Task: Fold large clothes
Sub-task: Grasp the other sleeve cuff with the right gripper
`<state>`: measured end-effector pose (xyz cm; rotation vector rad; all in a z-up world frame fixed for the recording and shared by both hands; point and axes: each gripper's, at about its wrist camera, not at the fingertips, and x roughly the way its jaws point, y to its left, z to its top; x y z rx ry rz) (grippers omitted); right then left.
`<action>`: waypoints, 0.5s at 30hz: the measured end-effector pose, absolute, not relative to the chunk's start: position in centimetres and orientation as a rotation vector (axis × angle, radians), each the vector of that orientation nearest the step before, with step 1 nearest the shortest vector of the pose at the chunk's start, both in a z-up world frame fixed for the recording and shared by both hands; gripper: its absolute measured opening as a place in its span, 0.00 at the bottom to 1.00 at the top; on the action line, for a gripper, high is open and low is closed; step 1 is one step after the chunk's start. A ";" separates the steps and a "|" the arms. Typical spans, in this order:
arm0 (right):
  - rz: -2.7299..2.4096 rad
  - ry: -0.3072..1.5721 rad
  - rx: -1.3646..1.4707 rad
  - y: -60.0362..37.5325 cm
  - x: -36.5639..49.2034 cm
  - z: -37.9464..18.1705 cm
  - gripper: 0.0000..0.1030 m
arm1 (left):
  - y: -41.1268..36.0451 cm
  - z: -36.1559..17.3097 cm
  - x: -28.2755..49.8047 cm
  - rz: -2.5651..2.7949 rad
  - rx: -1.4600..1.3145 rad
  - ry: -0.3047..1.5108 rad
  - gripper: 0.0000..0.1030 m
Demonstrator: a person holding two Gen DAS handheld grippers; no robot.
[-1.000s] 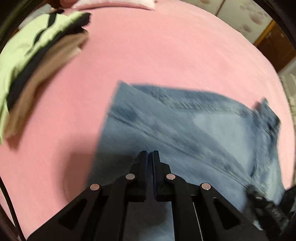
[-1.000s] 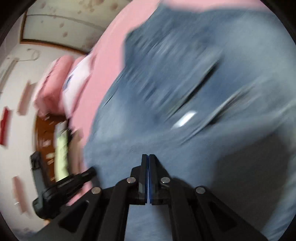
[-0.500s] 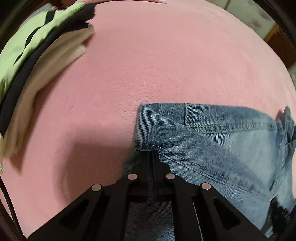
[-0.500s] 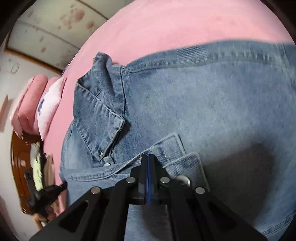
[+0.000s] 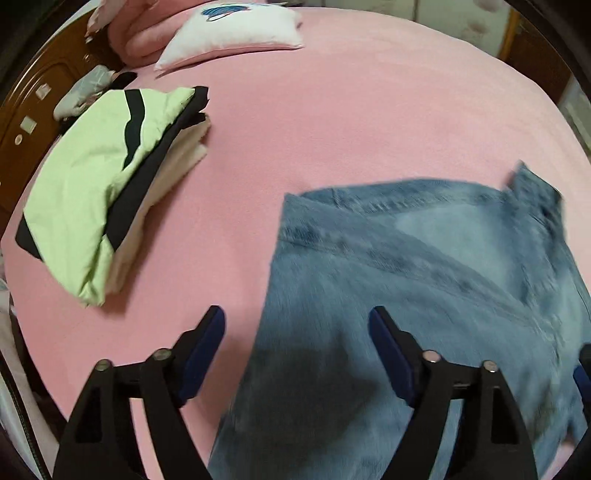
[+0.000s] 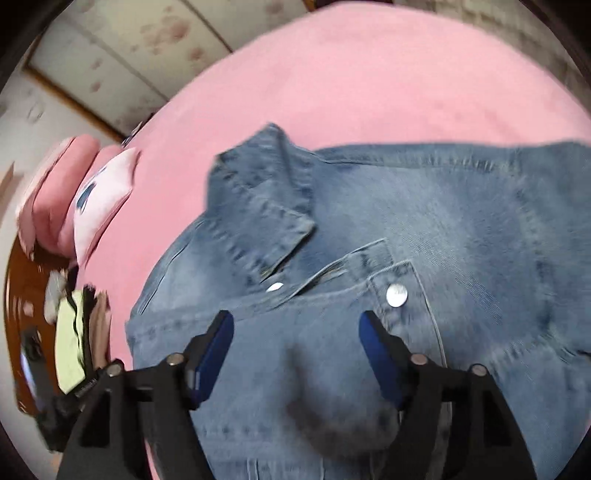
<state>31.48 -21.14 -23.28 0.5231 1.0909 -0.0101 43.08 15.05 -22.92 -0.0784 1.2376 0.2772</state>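
- Denim jacket (image 6: 424, 229) lies flat on the pink bed cover (image 5: 351, 110), folded over so one neat straight edge faces the far side of the bed
- Its blue cloth looks faded in pale patches, the collar (image 6: 258, 206) sticks up at one corner, and two shiny round buttons (image 6: 396, 295) show near the front
- I think it lies like this because one fold is done and the cloth was let down to rest
- Left gripper (image 5: 295, 332) hangs over the jacket's edge; its jaws are opening wide and nothing is between them
- Right gripper (image 6: 295, 332) hangs over the middle of the jacket, near the buttons; its jaws are opening wide too and hold nothing
- Both claws look lifted off the cloth, so the jacket can stay put
- Well apart from the jacket, a pile of folded clothes (image 5: 110, 192) sits with a light green top on it, likely the finished ones
- White pillow (image 5: 236, 33) rests at the far end of the bed
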 end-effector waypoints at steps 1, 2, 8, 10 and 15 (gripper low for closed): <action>-0.007 1.091 0.501 -20.6 30.8 -22.6 0.74 | 14.6 -22.1 42.2 0.257 -0.079 1.241 0.85; -0.004 1.094 0.478 -19.9 30.2 -22.0 0.74 | 14.9 -21.3 40.9 0.237 -0.084 1.243 0.85; -0.002 1.074 0.400 -17.0 25.6 -19.3 0.75 | 15.9 -18.2 34.3 0.141 -0.079 1.269 0.85; -0.007 1.076 0.402 -16.6 24.3 -18.9 0.75 | 16.3 -18.2 33.2 0.122 -0.073 1.276 0.85; -0.031 1.085 0.436 -15.7 20.6 -18.6 0.75 | 17.1 -18.5 29.3 0.069 -0.064 1.314 0.85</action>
